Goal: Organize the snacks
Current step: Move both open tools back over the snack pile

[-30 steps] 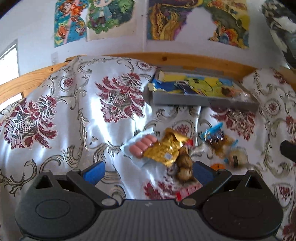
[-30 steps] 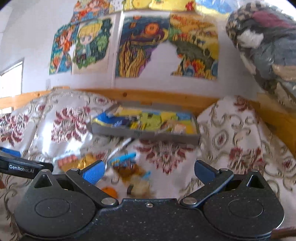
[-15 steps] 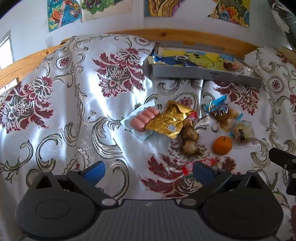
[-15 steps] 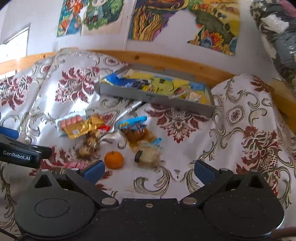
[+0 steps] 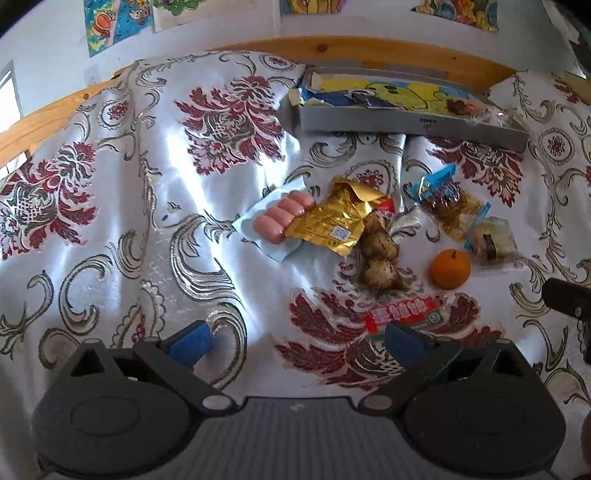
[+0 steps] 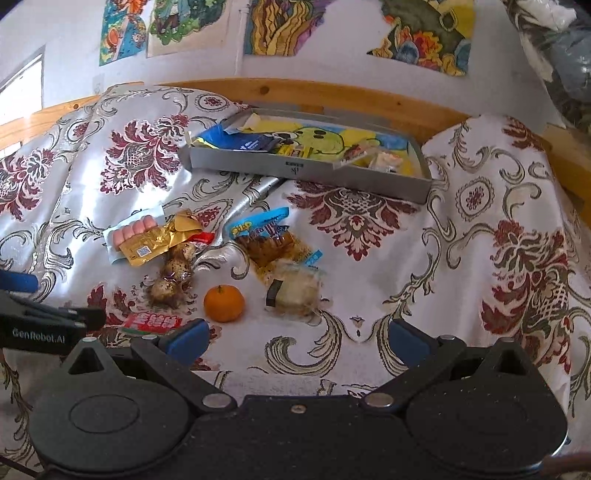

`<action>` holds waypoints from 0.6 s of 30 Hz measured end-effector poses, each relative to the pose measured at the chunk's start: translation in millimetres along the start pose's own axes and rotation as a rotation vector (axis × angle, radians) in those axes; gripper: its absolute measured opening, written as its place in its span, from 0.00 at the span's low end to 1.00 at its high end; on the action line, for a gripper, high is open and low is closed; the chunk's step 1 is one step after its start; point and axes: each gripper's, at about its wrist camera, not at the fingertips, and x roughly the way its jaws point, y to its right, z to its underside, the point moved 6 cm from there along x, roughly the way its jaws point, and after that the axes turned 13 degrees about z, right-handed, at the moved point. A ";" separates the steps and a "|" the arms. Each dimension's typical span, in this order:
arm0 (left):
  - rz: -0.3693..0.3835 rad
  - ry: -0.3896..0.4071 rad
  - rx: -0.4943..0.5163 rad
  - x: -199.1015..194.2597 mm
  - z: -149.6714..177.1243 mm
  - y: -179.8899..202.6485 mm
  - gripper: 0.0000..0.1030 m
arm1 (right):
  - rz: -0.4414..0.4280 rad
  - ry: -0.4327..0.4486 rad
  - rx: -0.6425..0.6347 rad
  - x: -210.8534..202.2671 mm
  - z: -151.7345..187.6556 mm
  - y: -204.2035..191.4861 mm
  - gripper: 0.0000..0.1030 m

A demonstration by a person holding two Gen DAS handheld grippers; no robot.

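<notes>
Snacks lie loose on a floral cloth: a pack of pink sausages [image 5: 283, 218] [image 6: 133, 230], a gold foil packet [image 5: 332, 221] [image 6: 155, 242], a clear bag of speckled eggs [image 5: 380, 258] [image 6: 171, 277], an orange [image 5: 450, 268] [image 6: 224, 303], a blue-topped brown snack bag [image 5: 443, 199] [image 6: 264, 236], a clear-wrapped pale roll [image 5: 493, 242] [image 6: 295, 290] and a red packet [image 5: 402, 314] [image 6: 153, 323]. A grey tray [image 5: 406, 122] [image 6: 306, 170] at the back holds more packets. My left gripper [image 5: 295, 338] and right gripper [image 6: 295, 338] hang open and hold nothing, near the front.
A wooden rail [image 6: 332, 94] runs behind the tray under a wall with colourful posters [image 6: 280, 22]. The cloth drapes over a raised bump on the right [image 6: 498, 184]. The left gripper's body [image 6: 40, 325] shows at the right view's left edge.
Both views have tilted down and pulled back, so more of the cloth and snacks show. The orange and red packet have come into the left view. Both grippers have stayed open.
</notes>
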 end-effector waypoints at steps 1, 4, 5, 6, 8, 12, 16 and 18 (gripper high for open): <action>-0.002 -0.001 0.003 1.0 0.3 0.5 0.99 | -0.001 -0.004 0.007 0.8 0.1 1.0 0.99; -0.003 0.003 0.014 2.9 0.1 2.2 0.99 | -0.005 -0.022 0.038 3.7 -0.1 5.8 0.99; -0.003 0.005 0.018 3.1 -0.3 2.8 0.99 | -0.007 -0.031 0.052 5.2 -0.1 8.0 0.99; -0.003 0.008 0.026 3.1 -0.6 3.9 0.99 | -0.010 -0.040 0.065 6.8 -0.1 9.9 0.99; -0.004 0.012 0.043 3.1 -1.2 5.7 0.99 | -0.020 -0.060 0.090 11.3 -0.9 14.0 0.99; -0.004 0.026 0.087 3.0 -3.9 11.5 0.99 | -0.029 -0.082 0.110 21.1 -5.5 21.0 0.99; 0.005 0.052 0.154 3.1 -8.8 23.2 0.99 | -0.025 -0.059 0.062 29.6 -15.4 24.3 0.99; 0.017 0.061 0.199 3.9 -10.3 31.7 0.99 | -0.023 -0.039 0.029 34.3 -21.2 25.6 0.99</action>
